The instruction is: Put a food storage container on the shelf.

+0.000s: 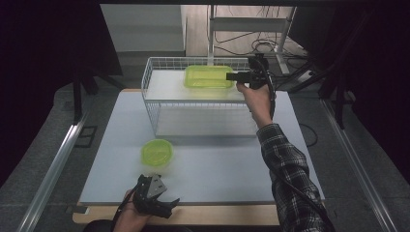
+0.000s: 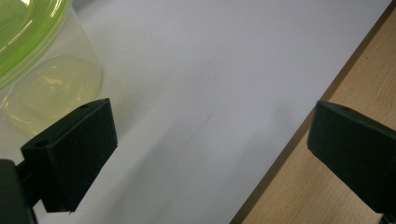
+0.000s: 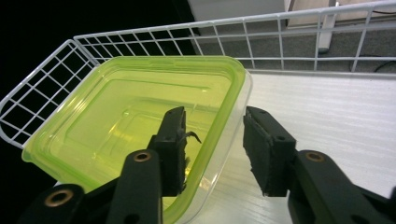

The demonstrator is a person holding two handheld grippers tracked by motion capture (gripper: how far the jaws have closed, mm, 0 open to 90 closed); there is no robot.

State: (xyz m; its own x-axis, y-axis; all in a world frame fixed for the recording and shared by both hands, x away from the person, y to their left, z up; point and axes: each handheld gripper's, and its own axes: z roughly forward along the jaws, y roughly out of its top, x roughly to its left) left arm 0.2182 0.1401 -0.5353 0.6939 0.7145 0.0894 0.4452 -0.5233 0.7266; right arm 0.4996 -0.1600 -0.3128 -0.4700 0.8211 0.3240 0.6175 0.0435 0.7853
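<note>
On the bench [image 1: 203, 164] stands a wire rack [image 1: 193, 92] with the rectangular green container [image 1: 208, 76] on its top shelf. The right gripper [image 3: 212, 149], jaws part-open, straddles the container's rim; squeeze squarely before lifting. The left gripper [image 2: 210, 154] idles wide beside the round container [image 2: 42, 70].

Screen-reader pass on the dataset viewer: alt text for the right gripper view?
The right gripper straddles the near rim of a rectangular lime-green plastic container, one jaw inside, one outside, with a gap showing. The container sits on the white top shelf of a wire rack.
</note>
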